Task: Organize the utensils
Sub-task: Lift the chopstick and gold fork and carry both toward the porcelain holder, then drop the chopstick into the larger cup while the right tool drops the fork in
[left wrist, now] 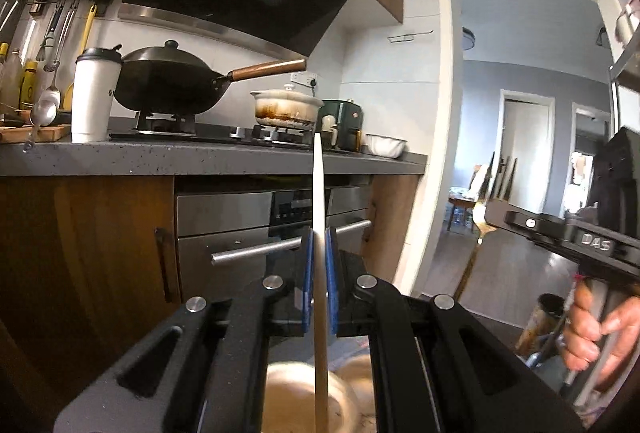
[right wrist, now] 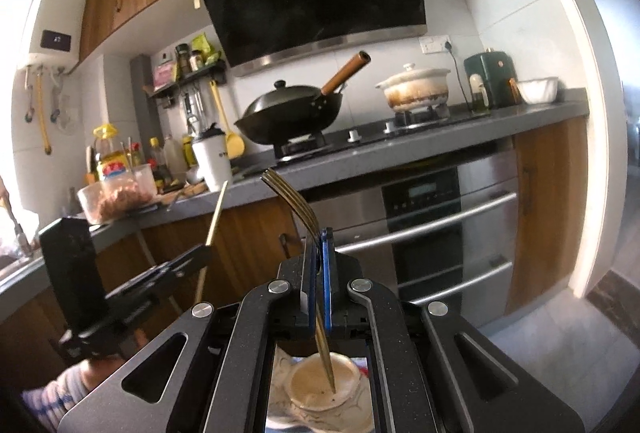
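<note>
The pale chopstick [left wrist: 319, 217] stands upright, pinched between the blue pads of the left gripper [left wrist: 319, 265]; its lower end hangs over a blurred round beige holder [left wrist: 296, 393] below the tongs; the brass fork [right wrist: 298, 207] is clamped in the right gripper [right wrist: 320, 261], tines up and curving left, handle tip over that holder [right wrist: 324, 385]; beyond both tongs runs the grey counter [left wrist: 200, 157], bearing a white tumbler [left wrist: 94, 95], lidded black wok [left wrist: 172, 81] and stained casserole [left wrist: 286, 109]; an oven [right wrist: 424, 217] sits beneath.
</note>
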Motion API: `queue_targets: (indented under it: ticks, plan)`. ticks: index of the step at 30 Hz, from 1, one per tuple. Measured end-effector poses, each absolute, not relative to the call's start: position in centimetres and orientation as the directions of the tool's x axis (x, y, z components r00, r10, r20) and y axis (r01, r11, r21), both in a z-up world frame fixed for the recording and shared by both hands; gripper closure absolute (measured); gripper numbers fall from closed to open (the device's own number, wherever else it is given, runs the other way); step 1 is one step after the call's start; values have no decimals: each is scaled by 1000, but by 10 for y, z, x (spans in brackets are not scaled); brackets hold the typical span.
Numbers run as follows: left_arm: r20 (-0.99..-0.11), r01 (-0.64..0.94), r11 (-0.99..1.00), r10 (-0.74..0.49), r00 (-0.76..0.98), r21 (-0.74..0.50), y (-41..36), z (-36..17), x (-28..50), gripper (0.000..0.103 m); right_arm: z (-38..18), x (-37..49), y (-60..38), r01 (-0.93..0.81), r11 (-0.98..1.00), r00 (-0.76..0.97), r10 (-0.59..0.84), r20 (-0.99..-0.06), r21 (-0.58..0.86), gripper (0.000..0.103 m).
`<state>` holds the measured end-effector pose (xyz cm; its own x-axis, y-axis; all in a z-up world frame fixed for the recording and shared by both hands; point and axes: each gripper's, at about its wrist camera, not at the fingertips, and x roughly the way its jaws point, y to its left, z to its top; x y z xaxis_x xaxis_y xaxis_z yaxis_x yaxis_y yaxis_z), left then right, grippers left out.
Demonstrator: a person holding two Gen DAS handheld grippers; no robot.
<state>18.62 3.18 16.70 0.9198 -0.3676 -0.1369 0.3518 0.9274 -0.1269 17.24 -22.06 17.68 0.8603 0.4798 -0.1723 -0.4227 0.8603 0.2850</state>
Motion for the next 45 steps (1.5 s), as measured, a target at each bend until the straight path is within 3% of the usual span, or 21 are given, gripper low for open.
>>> queue_targets:
  ticks: [11, 25, 31, 33, 36, 37, 39, 42, 43, 45]
  plan:
    - [-224, 304, 942, -329, 917, -143, 35, 113, 199, 97, 115, 211, -205, -396, 849, 800, 505, -322, 350, 100]
    - [-301, 272, 957, -289, 909, -97, 47, 101, 192, 95, 99, 227, -207, -321, 881, 811, 445, -381, 347, 99]
    - [-303, 251, 963, -270, 914, -98, 53, 108, 186, 81, 97, 228, -212, -287, 897, 820, 412, -398, 337, 99]
    - [-300, 247, 964, -264, 916, -95, 55, 111, 182, 70, 96, 229, -215, -276, 900, 820, 403, -405, 338, 98]
    - [-296, 238, 967, -253, 921, -87, 57, 114, 177, 66, 96, 228, -218, -274, 900, 821, 402, -405, 339, 96]
    - [-294, 234, 969, -249, 923, -83, 58, 116, 174, 64, 96, 227, -218, -274, 901, 823, 400, -402, 335, 90]
    - [-290, 222, 972, -236, 928, -80, 60, 120, 168, 45, 99, 223, -221, -277, 902, 831, 398, -389, 331, 73]
    - [-281, 212, 974, -225, 933, -75, 63, 125, 159, 30, 106, 208, -227, -283, 910, 850, 384, -360, 302, 54]
    - [-282, 209, 975, -221, 934, -70, 64, 127, 153, 26, 108, 203, -229, -286, 912, 856, 381, -349, 294, 36]
    - [-282, 200, 978, -210, 936, -64, 65, 130, 147, 4, 112, 190, -235, -293, 913, 871, 377, -316, 283, 11]
